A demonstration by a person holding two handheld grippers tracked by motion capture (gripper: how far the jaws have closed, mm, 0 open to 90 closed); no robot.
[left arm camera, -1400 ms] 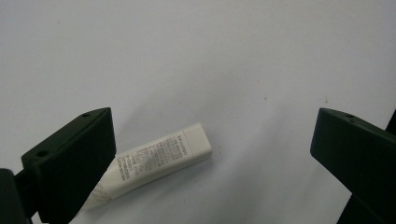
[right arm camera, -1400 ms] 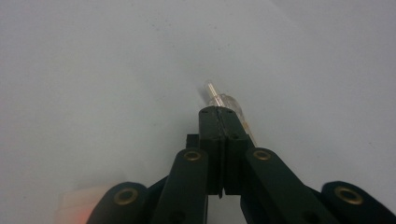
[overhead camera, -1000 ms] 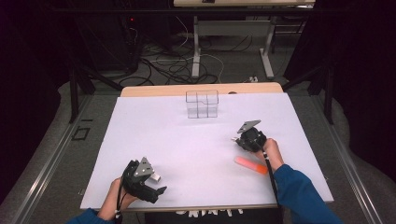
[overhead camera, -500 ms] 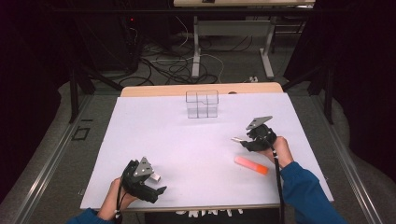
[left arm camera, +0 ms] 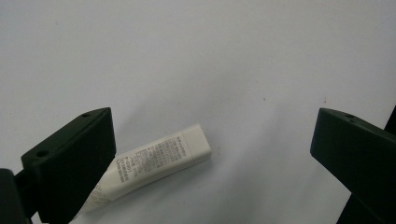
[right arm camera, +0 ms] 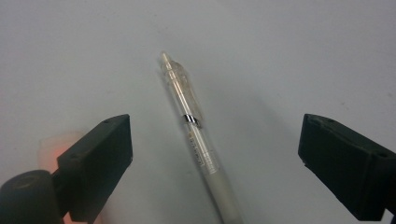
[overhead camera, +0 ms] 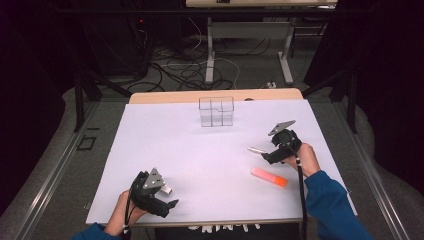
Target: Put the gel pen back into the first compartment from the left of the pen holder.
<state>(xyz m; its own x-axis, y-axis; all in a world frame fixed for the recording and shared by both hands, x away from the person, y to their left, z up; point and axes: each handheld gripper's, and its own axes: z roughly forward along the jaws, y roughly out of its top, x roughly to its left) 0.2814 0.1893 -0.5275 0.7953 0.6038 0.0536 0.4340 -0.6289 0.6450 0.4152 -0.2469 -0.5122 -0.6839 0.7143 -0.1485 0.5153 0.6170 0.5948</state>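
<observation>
The white tube (left arm camera: pixel 154 161) is seen lying on the tabletop (overhead camera: pixel 210 150) between the spread left tongs (overhead camera: pixel 167 197), its long axis slanted toward one jaw. The pen (right arm camera: pixel 196 140) is framed lengthwise between the right tongs (overhead camera: pixel 261 154), just opened wide, nothing gripped.

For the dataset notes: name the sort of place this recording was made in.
Probably a lab or recording workspace: a white-covered table set up for handling small items, loose cables on the floor behind it, and dark curtains screening the sides.

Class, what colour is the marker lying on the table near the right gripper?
Orange: the marker lies near the right gripper, clearest in the high view.
</observation>
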